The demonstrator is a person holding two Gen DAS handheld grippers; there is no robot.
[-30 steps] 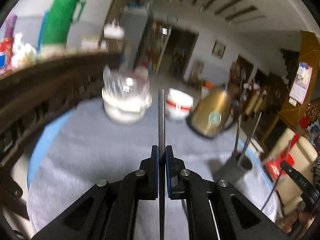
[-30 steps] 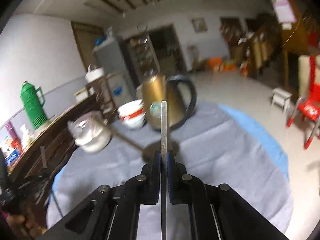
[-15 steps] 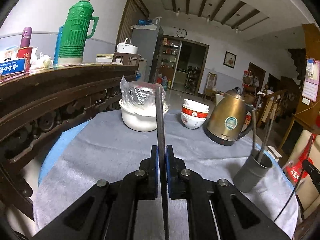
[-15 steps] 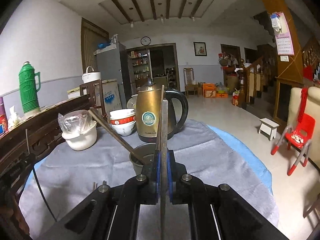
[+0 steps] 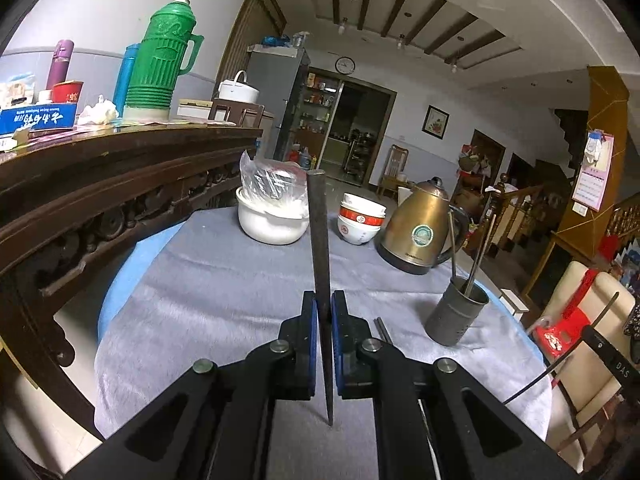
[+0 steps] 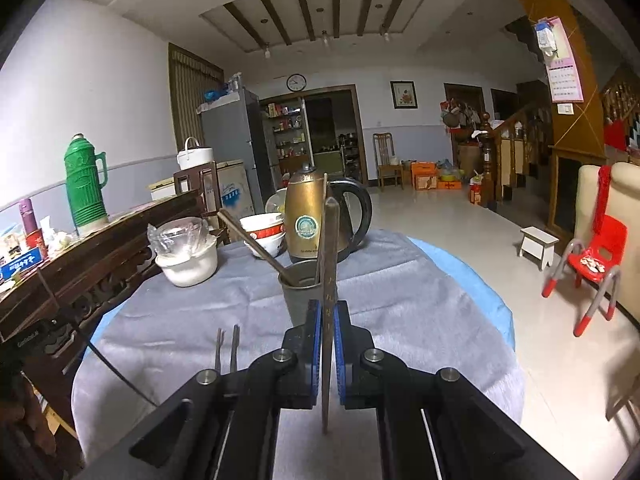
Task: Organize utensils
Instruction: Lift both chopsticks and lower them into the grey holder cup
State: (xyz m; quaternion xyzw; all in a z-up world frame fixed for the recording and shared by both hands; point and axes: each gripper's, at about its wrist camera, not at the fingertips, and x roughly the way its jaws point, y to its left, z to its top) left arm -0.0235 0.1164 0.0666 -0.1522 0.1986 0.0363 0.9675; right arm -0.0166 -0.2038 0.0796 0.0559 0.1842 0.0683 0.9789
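A: What has the left gripper [image 5: 324,312] got?

B: Its blue pads are clamped tight on a dark chopstick [image 5: 319,240]. The stick stands nearly upright between them, thick end up, thin tip hanging below the pads.

A: And the right gripper [image 6: 329,320]?

B: Same story. Its jaws are pinched on a brownish chopstick [image 6: 330,248], upright, with faint marks on the shaft just above the pads.

A: Where's the holder?

B: A grey cup [image 5: 456,318] on the grey cloth [image 5: 224,280]. From the left wrist it sits off to the right, near the kettle [image 5: 420,232], with two sticks leaning in it. From the right wrist the cup [image 6: 298,292] is straight ahead, just behind the held chopstick, and one long stick [image 6: 256,242] slants out of it to the left.

A: Anything still lying on the cloth?

B: Two thin pieces [image 6: 226,346] beside the right gripper's left arm. One looks forked at the tip, maybe a small fork, but the view is too coarse to be sure. The left wrist shows a pair of ends [image 5: 382,328] just right of its pads.

A: Other things on the table?

B: A white pot [image 5: 272,224] covered with clear plastic, and stacked bowls [image 5: 360,222] between the pot and kettle.
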